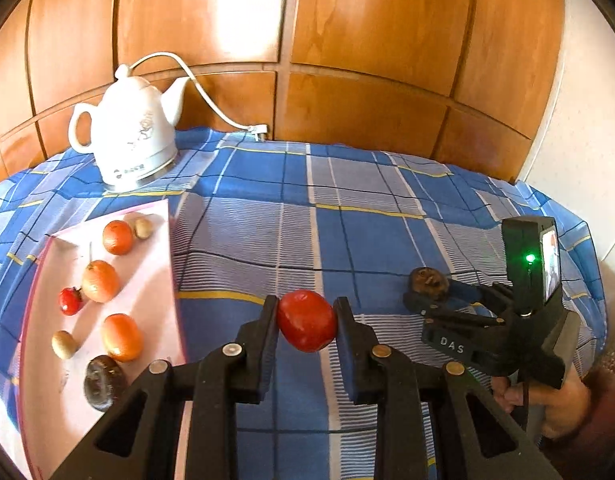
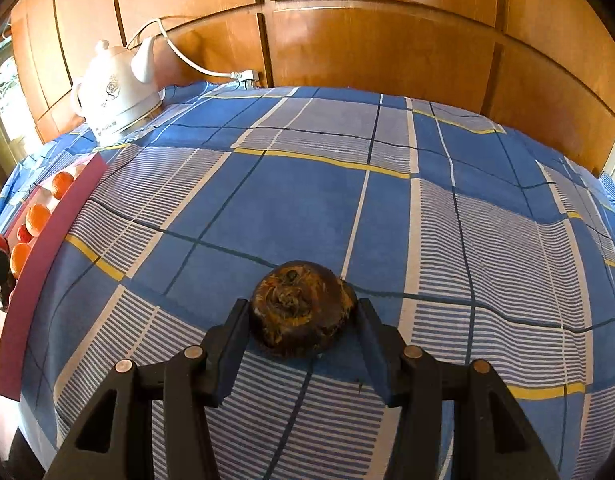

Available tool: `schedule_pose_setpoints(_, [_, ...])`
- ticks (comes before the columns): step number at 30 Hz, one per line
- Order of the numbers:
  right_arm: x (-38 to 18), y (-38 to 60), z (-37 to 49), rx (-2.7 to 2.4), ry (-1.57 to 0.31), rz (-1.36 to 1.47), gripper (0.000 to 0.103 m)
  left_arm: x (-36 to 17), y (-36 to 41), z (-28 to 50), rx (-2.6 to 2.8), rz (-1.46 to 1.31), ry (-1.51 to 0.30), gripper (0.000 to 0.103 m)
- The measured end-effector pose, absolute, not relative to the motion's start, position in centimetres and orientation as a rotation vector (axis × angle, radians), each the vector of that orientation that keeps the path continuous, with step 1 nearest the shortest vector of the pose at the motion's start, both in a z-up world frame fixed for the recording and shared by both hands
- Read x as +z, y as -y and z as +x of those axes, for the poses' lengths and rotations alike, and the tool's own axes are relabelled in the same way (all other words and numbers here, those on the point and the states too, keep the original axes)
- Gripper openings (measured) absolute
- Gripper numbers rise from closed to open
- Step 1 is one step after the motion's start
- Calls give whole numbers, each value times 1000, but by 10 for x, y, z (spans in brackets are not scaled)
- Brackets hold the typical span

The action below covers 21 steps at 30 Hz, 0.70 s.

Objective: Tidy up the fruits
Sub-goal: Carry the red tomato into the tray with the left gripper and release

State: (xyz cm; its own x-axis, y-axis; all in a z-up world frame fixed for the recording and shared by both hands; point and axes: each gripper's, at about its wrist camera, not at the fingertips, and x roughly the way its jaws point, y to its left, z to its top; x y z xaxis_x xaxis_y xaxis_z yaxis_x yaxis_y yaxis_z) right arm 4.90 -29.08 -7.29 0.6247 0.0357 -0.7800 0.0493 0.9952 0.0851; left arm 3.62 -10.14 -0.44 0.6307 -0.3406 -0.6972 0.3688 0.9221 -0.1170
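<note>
Here, on the far left, a pink tray point(image 1: 155, 280) sits on the blue checked cloth point(image 1: 387, 216). It holds three oranges point(image 1: 100, 281), a small red fruit point(image 1: 70, 300), two little tan fruits point(image 1: 63, 344) and one dark fruit point(image 1: 103, 381). Behind the tray stands a white kettle point(image 1: 133, 140). In the middle, the left gripper point(image 1: 306, 320) is clamped on a red fruit point(image 1: 306, 321) and holds it up over the cloth. To the right, the right gripper point(image 2: 303, 312) has its fingers on both sides of a brown fruit point(image 2: 301, 308), which rests on the cloth. A hand point(image 1: 555, 404) holds that gripper.
</note>
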Motion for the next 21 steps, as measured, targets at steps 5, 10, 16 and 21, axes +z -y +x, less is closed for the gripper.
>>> schedule_pose_setpoints(5, [-73, 290, 48, -11, -885, 95, 53, -6, 89, 37, -382, 18, -805, 27])
schedule_pose_setpoints(10, [-74, 289, 47, -12, -880, 92, 53, 2, 65, 36, -376, -25, -799, 27])
schedule_pose_setpoints(16, [-74, 290, 47, -10, -878, 98, 53, 17, 1, 39, -288, -129, -789, 27])
schedule_pose_setpoints(21, [-74, 291, 46, -7, -876, 104, 53, 16, -64, 34, -146, -169, -802, 27])
